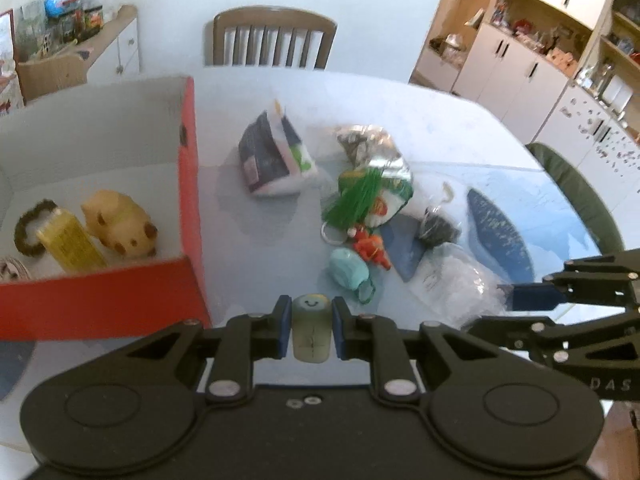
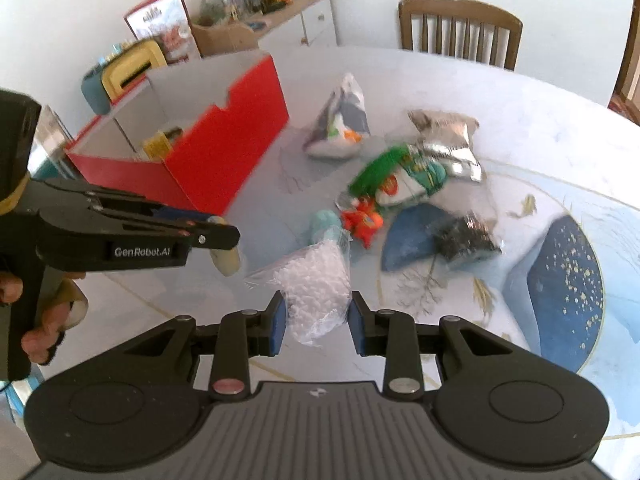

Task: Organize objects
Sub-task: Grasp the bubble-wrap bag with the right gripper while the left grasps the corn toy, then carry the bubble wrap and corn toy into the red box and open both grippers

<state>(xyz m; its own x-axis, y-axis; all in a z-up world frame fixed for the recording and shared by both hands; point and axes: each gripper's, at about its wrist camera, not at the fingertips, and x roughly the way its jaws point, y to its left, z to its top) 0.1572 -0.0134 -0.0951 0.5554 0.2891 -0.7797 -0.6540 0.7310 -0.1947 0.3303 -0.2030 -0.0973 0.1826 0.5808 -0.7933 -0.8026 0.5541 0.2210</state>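
The left gripper [image 1: 310, 330] is gripping a pale smiley-faced toy [image 1: 311, 336] just beside the red box [image 1: 191, 184], while the right gripper [image 2: 316, 322] is clamping a clear bag of white bits [image 2: 316, 280], seemingly lifted clear of the table [image 2: 520, 120]

You are working over a rounded white table [image 1: 420, 112] whose top carries dark blue patches flecked with gold [image 2: 568, 280]. At its left stands an open red box [image 1: 188, 184] with white inner walls. Spread over the middle lie a dark navy and white pouch [image 1: 272, 160], a crinkled silver foil packet [image 2: 448, 136], a green and white packet [image 1: 372, 188] with a green tassel across it, a small red and orange toy [image 1: 370, 250], a teal rounded piece [image 1: 346, 270] just beside that toy, and a small bag of dark bits [image 1: 438, 228] lying on a blue patch.
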